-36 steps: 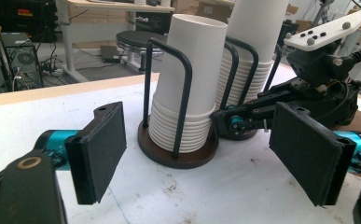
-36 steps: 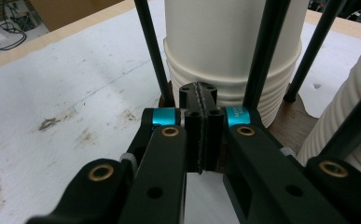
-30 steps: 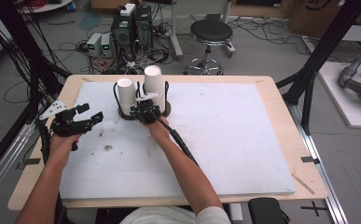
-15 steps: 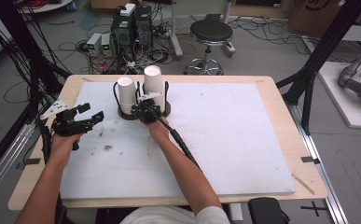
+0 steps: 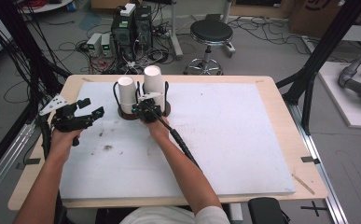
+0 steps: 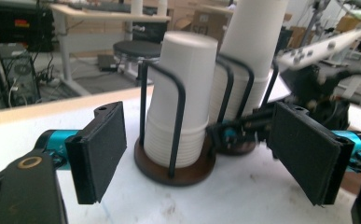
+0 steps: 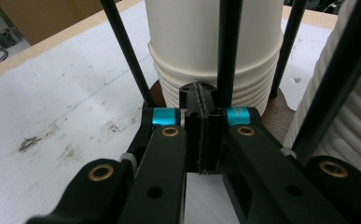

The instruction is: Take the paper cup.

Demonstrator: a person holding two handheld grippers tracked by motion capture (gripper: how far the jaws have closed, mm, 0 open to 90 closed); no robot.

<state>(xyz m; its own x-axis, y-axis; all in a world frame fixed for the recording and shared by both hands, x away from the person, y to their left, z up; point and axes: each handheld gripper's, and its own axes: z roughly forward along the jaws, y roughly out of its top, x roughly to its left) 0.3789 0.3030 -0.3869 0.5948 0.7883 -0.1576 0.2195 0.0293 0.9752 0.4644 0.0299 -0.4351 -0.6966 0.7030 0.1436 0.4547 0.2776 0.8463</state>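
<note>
Cup stacks (image 5: 141,91) behind black wire posts (image 6: 178,100)

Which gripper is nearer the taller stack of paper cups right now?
Right. The right gripper, jaws shut, sits at the base of the taller cup stack, against its wire holder. The left gripper, jaws open, hovers off to the left, beyond the shorter stack.

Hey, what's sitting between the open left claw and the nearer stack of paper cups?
Nothing: in the high view only bare white table cover separates the left claw from the cup stack.
</note>
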